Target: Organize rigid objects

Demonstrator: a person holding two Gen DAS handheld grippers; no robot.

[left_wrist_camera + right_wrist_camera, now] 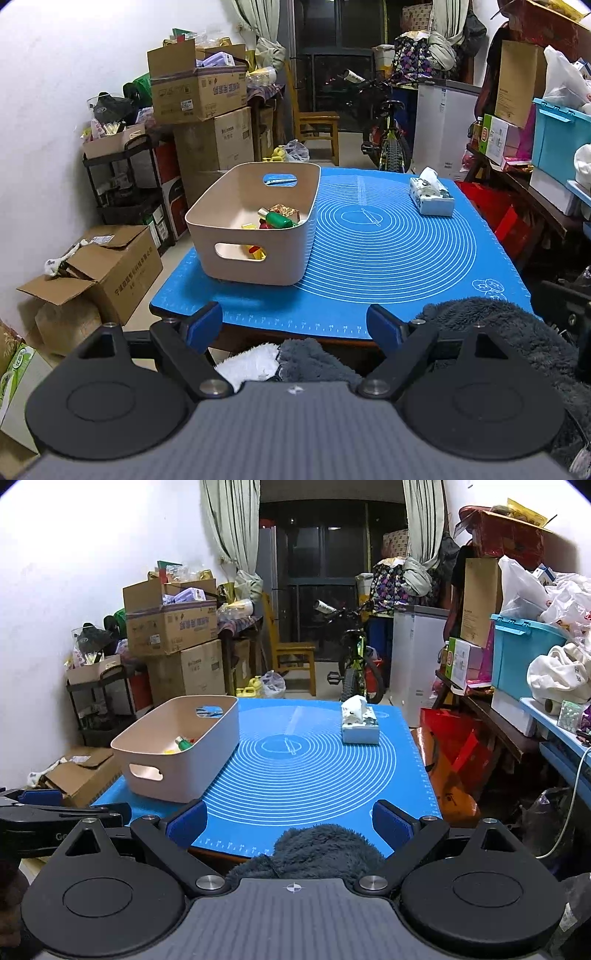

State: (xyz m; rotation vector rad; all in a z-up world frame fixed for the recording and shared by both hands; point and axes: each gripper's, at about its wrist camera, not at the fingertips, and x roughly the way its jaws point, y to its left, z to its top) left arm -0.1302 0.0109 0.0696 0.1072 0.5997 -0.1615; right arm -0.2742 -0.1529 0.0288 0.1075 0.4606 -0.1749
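A beige plastic bin (255,258) (177,771) with handle slots stands on the left part of a blue silicone mat (388,258) (314,775). Inside it lie several small toys, among them a green and red piece (280,219) (183,743) and yellow bits. My left gripper (295,325) hangs open over the table's near edge, nothing between its blue pads. My right gripper (290,825) is also open and empty, low at the near edge, with a dark fuzzy sleeve below it. The left gripper's fingers (40,797) show at the left edge of the right wrist view.
A tissue box (431,197) (360,723) sits at the mat's far right. Cardboard boxes (92,273) stand on the floor to the left. A wooden chair (316,122), a bicycle (388,140) and shelves with bins crowd the room behind and to the right.
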